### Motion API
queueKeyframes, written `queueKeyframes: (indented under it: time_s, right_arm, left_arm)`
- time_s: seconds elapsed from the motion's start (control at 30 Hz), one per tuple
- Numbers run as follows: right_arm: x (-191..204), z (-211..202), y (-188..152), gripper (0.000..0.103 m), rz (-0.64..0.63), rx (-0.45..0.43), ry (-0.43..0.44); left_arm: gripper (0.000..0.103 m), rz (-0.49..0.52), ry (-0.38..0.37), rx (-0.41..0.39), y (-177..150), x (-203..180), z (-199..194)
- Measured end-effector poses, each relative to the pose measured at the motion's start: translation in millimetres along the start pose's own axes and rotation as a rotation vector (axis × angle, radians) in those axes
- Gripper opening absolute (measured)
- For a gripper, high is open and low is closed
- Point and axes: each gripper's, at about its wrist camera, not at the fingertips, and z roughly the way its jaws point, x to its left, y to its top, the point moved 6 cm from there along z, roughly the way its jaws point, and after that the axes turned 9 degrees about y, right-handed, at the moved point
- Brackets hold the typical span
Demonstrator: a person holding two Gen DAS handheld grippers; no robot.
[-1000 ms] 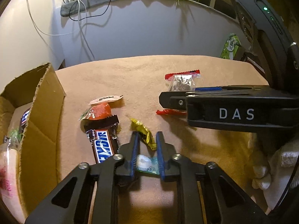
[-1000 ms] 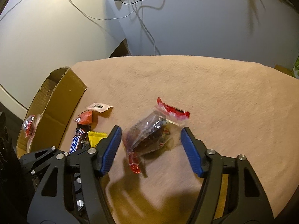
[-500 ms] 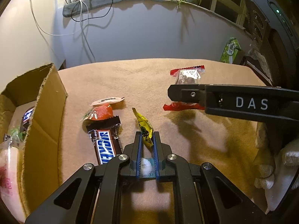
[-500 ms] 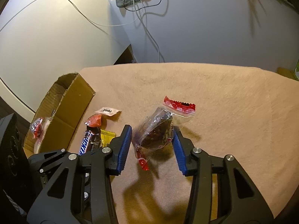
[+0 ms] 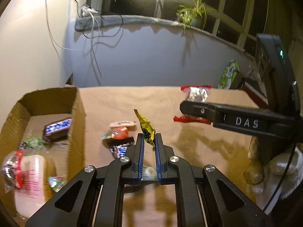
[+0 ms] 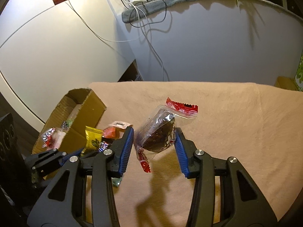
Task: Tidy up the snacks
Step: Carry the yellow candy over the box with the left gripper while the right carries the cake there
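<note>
My left gripper (image 5: 148,139) is shut on a yellow candy wrapper (image 5: 145,126), which hangs above the tan cloth. In the right wrist view the same yellow wrapper (image 6: 92,137) shows at lower left in the left gripper (image 6: 81,152). My right gripper (image 6: 154,132) is shut on a clear packet (image 6: 157,130) with red ends and a dark snack inside, held above the table. From the left wrist view the right gripper (image 5: 184,106) crosses from the right with that packet (image 5: 197,93). An open cardboard box (image 5: 76,113) stands at the left, with several snacks in it.
A Snickers bar (image 5: 120,149), an orange candy (image 5: 119,133) and a small white packet (image 5: 123,123) lie beside the box. A teal candy (image 5: 149,171) lies under my left gripper. A green carton (image 5: 229,73) stands far right. A gloved hand (image 5: 274,170) holds the right gripper.
Both grippers have risen. The left one closed on the yellow wrapper and lifted it off the cloth. The right jaws closed on the clear packet and raised it.
</note>
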Motion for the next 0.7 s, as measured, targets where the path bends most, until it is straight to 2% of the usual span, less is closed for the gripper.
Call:
queueKeyframes:
  time_s: [0.33, 0.7]
  right_arm:
    - [40, 1, 5, 0.045, -0.048, -0.022, 0.043]
    - [101, 14, 2, 0.045, -0.134, -0.006, 0.106]
  left_arm:
    - [0.01, -0.075, 0.028, -0.073, 14, 36, -27]
    - [0.009, -0.165, 0.077, -0.111, 16, 90, -44]
